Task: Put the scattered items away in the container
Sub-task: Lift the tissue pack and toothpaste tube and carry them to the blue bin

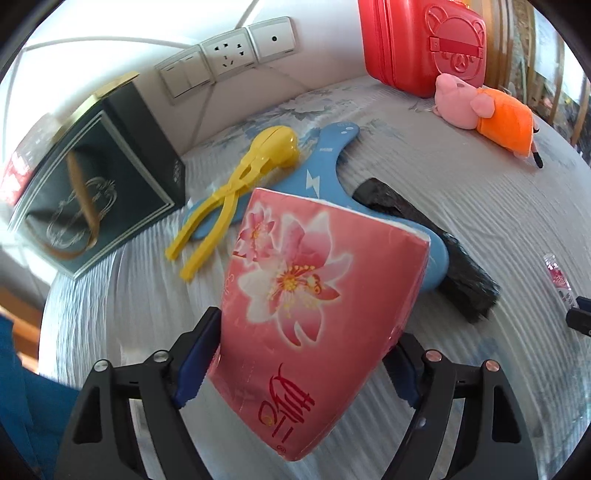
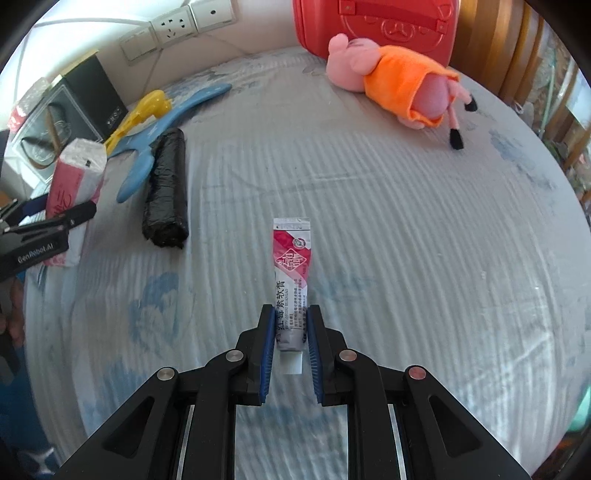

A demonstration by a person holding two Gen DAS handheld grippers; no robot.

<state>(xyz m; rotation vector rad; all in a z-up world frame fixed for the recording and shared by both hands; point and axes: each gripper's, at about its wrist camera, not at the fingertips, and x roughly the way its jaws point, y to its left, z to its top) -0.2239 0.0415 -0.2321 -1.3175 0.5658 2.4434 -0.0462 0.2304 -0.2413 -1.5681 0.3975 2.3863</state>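
My left gripper (image 1: 306,328) is shut on a pink flowered tissue pack (image 1: 295,280), its blue pads pressing both sides, and the pack is tilted over the bedsheet. The right wrist view shows the same pack (image 2: 79,166) at the far left in the left gripper (image 2: 55,218). My right gripper (image 2: 291,314) is shut on the lower end of a red-and-white ointment tube (image 2: 291,258), which points away along the bed. A dark gift box (image 1: 99,177) stands at the left by the wall.
A yellow clamp toy (image 1: 243,177), a blue boomerang-shaped toy (image 1: 317,166) and a black wrapped roll (image 1: 424,240) lie just beyond the pack. A pink pig plush (image 2: 391,81) lies at the far side before a red case (image 2: 373,22). Wall sockets (image 1: 229,55) sit behind the bed.
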